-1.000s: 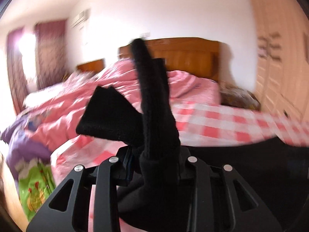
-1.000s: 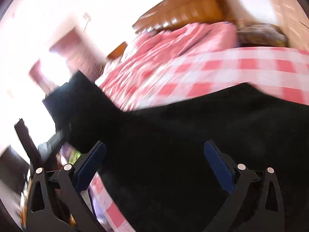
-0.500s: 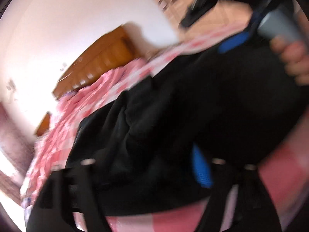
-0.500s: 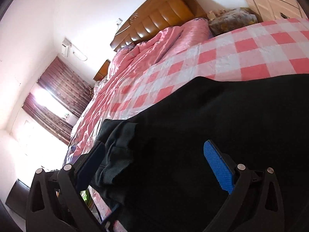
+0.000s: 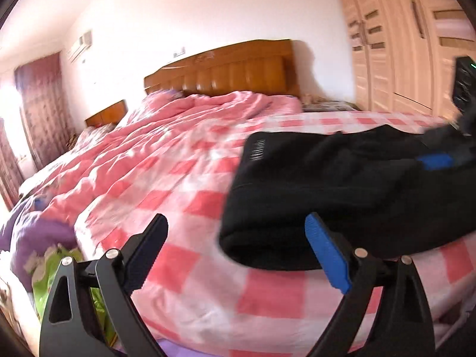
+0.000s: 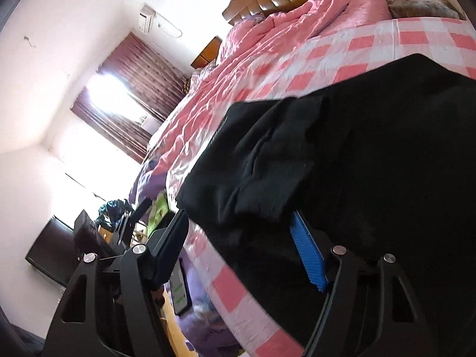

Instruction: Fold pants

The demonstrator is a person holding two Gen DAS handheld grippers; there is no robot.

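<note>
The black pants (image 5: 342,184) lie folded in layers on the pink checked bed sheet (image 5: 208,202), at the right of the left wrist view. My left gripper (image 5: 235,217) is open and still widening; only the pants' left edge reaches in between its fingers, untouched. The right gripper's blue pad (image 5: 434,160) shows at the far right, at the pants. In the right wrist view the pants (image 6: 357,154) fill the right half. My right gripper (image 6: 238,217) is closing, its fingers on either side of the folded near corner. The blue pad (image 6: 306,255) sits partly under the top layer, and I see no squeeze.
A rumpled pink quilt (image 5: 184,125) covers the bed's far half below a wooden headboard (image 5: 226,71). Wardrobe doors (image 5: 401,44) stand at the right. Purple and green bedding (image 5: 41,244) hangs off the bed's near left edge. A lit phone (image 6: 180,290) lies below that edge.
My left gripper let go of the black cloth it held up, opened wide and dropped back left. The pants' top layer now lies folded over. My right gripper's jaws have narrowed around the near corner.
</note>
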